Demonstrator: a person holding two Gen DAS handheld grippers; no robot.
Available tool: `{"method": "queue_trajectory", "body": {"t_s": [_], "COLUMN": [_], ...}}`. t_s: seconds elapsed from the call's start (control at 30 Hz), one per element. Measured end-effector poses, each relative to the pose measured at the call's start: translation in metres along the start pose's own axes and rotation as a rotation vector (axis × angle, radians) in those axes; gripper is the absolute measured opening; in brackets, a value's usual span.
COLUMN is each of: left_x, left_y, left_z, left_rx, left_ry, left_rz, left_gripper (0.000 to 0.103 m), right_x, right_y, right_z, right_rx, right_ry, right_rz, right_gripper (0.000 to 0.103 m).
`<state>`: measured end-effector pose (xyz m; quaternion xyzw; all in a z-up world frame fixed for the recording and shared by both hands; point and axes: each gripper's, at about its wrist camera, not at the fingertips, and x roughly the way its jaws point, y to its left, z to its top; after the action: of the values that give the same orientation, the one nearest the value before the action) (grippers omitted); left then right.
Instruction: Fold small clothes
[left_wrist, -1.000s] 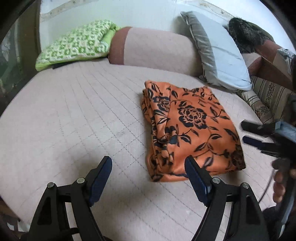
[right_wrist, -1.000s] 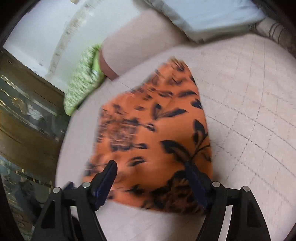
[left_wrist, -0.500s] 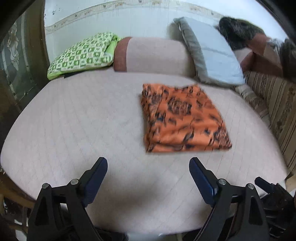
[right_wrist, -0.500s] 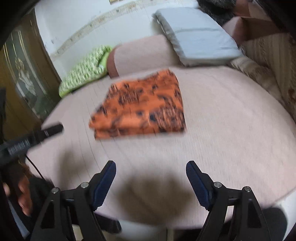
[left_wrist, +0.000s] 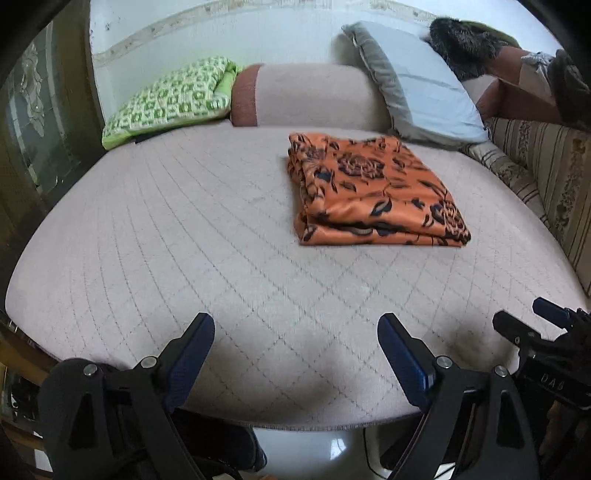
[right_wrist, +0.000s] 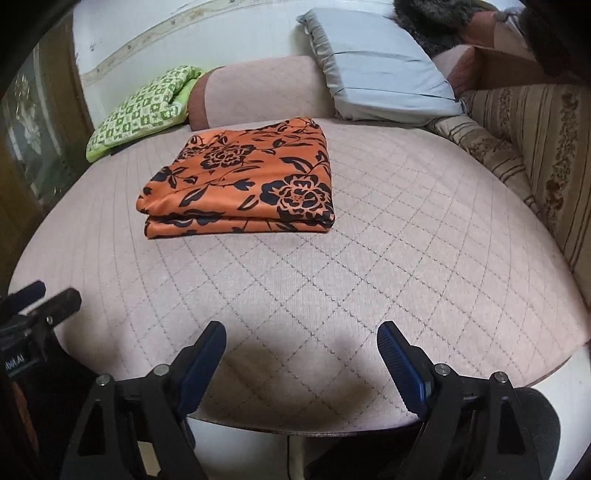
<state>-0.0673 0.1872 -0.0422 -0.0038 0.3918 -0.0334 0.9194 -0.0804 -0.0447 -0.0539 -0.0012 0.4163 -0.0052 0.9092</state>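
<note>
Folded garment: an orange cloth with a black flower-and-leaf print (left_wrist: 373, 192) (right_wrist: 243, 181), smooth and slightly glossy, folded into a flat, roughly square bundle of several layers; stacked edges show along its near side.
Where it lies: on the quilted bed cover, toward the far half, just in front of the bolster and well apart from both grippers.
Bed cover: pale pink matte fabric (left_wrist: 184, 236) (right_wrist: 406, 236) stitched in a diamond grid of wavy lines; its near edge curves round.
Left gripper: (left_wrist: 295, 345) black frame with blue ribbed pads, fingers spread wide apart, holding nothing, poised over the near edge of the cover.
Right gripper: (right_wrist: 301, 350) same build, fingers likewise wide apart and empty, above the near edge.
Bolster: pink cylinder with a brown end band (left_wrist: 310, 96) (right_wrist: 258, 92) along the wall.
Green cushion: checked green-and-cream, puffy (left_wrist: 170, 99) (right_wrist: 140, 107), left of the bolster.
Grey pillow: smooth pale blue-grey, rectangular (left_wrist: 421, 88) (right_wrist: 373, 70), leaning to the right of the bolster.
Striped upholstery: beige with brown floral stripes (left_wrist: 546, 166) (right_wrist: 535, 140) at the right.
</note>
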Motion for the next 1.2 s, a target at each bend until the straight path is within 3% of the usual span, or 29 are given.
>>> {"method": "queue_trajectory", "body": {"t_s": [0.1,0.3,0.6,0.83,1.2], "left_x": [-0.008,-0.021,-0.035,-0.029,-0.003], "left_y": [-0.002,-0.008,-0.009,-0.002,-0.015], "left_z": [0.007,0.030,0.067,0.106,0.104], "left_rx": [0.028,0.030,-0.028,-0.076,-0.049], "left_ry": [-0.058,-0.099,-0.136,-0.144,-0.054], "left_rz": [-0.010,-0.011,0.025,0.060,0.005], "left_gripper": [0.090,0.096,0.096,0.096,0.096], "right_x": [-0.008,-0.024,-0.056,-0.068,-0.062], "right_y": [0.001,-0.004,0.000,0.010,0.016], "right_z": [0.005,0.019,0.067,0.111,0.104], "right_rx": [-0.009,0.008,0.003,-0.072,-0.101], "right_ry": [-0.036,-0.109,-0.192,-0.153,-0.112], "right_rz": [-0.026,-0.083,-0.071,-0.065,-0.070], "right_gripper": [0.086,0.086,0.086,0.086,0.086]}}
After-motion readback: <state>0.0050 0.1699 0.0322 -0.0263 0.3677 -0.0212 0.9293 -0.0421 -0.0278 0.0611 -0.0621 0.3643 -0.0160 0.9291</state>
